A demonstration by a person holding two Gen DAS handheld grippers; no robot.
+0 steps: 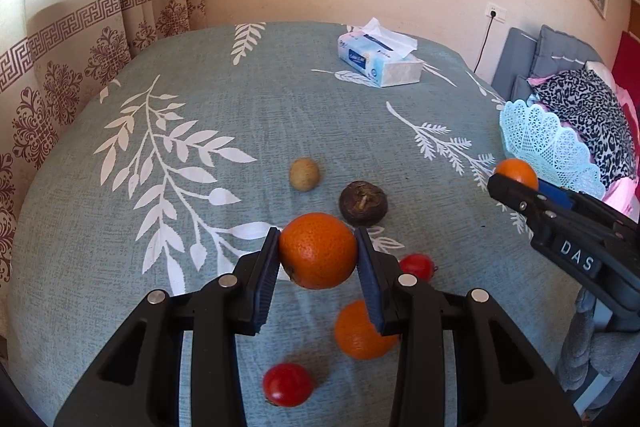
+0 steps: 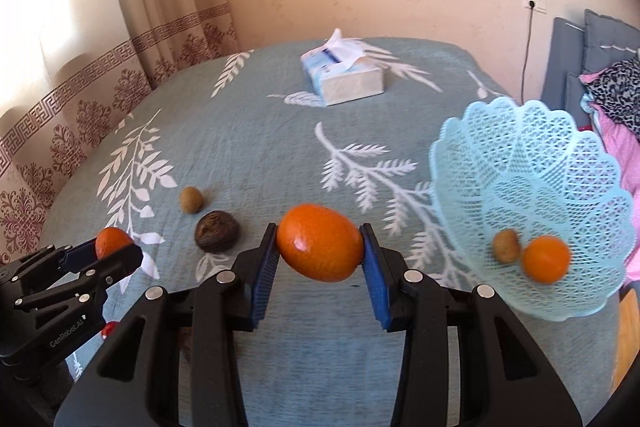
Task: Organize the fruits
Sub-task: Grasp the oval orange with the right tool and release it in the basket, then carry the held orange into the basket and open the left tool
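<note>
My left gripper (image 1: pixel 317 253) is shut on an orange (image 1: pixel 318 250), held above the table. My right gripper (image 2: pixel 320 247) is shut on another orange (image 2: pixel 320 242), left of the light blue lattice basket (image 2: pixel 532 167). The basket holds a small orange (image 2: pixel 546 259) and a small brown fruit (image 2: pixel 506 246). On the cloth lie a tan fruit (image 1: pixel 305 174), a dark brown fruit (image 1: pixel 363 203), a third orange (image 1: pixel 360 333) and two red fruits (image 1: pixel 287 384) (image 1: pixel 418 265). The right gripper (image 1: pixel 516 183) shows in the left wrist view, and the left gripper (image 2: pixel 120 251) in the right wrist view.
A tissue box (image 1: pixel 378 61) stands at the far side of the table (image 1: pixel 200 99), which has a blue-green leaf-print cloth. Patterned curtains (image 1: pixel 60 67) hang on the left. Grey cushions and leopard-print fabric (image 1: pixel 588 107) lie beyond the right edge.
</note>
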